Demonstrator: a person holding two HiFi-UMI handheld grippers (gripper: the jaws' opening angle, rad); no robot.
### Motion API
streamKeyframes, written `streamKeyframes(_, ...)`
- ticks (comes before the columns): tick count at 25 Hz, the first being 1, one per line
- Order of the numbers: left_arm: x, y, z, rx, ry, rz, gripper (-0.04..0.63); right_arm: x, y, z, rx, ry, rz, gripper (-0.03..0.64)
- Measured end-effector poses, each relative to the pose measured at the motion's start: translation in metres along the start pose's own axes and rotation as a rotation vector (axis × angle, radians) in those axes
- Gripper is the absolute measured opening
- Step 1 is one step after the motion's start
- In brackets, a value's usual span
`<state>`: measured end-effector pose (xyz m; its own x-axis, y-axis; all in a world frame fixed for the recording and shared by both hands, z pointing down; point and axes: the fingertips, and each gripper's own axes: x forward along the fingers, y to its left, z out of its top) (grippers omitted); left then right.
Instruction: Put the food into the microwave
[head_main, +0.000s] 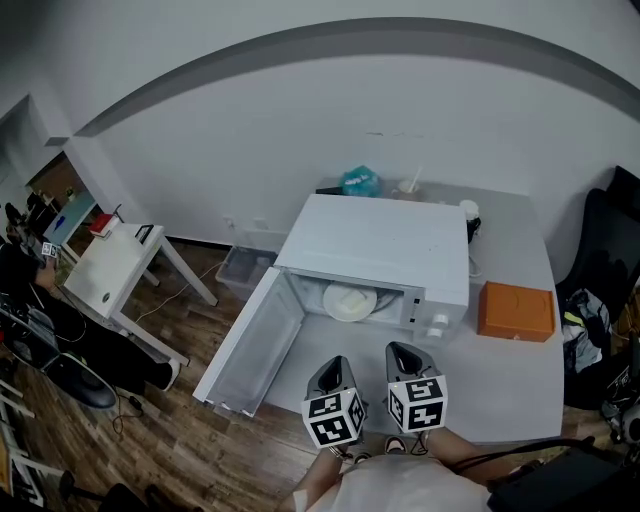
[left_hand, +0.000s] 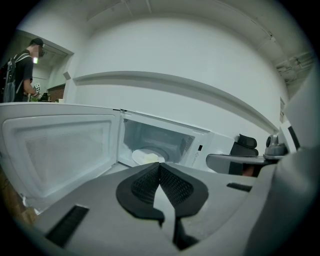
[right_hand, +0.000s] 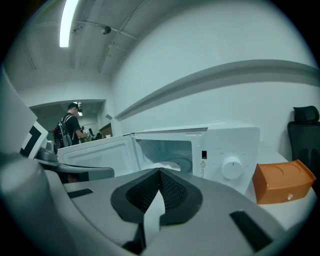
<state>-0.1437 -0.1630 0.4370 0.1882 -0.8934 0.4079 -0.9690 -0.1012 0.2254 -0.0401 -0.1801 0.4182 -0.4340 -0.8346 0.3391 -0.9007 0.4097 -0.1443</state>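
Fingers (left_hand: 142, 187) of the left gripper (left_hand: 160, 169) are pressed together, empty; the same is seen of the right gripper (right_hand: 160, 173). A plate (head_main: 350, 302) is seen inside the open microwave (head_main: 385, 250).

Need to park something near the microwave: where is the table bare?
Widest bare table lies in front of the orange box, right of the right gripper. A narrower strip runs behind the box. Crowded: the back edge behind the microwave, with a teal item and cup; the open door blocks the left.
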Motion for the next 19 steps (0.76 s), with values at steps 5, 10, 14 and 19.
streamKeyframes(5, 0.0005, -0.0020, 0.0022, 0.011, -0.002, -0.008, 0.003, -0.0032, -0.0023, -0.0012, 0.015, -0.004, -0.014, 0.017)
streamKeyframes(10, -0.0001, -0.0038, 0.0005, 0.016, 0.006, -0.017, 0.004, -0.0068, -0.0039, -0.0043, 0.030, 0.002, -0.022, 0.017)
streamKeyframes(14, -0.0015, -0.0022, -0.0028, 0.012, 0.017, -0.017, 0.005, -0.0092, -0.0054, -0.0079, 0.043, 0.012, -0.028, 0.017)
streamKeyframes(19, -0.0012, 0.0017, -0.0055, 0.009, 0.021, -0.011, 0.003, -0.0105, -0.0076, -0.0104, 0.047, 0.017, -0.037, 0.017)
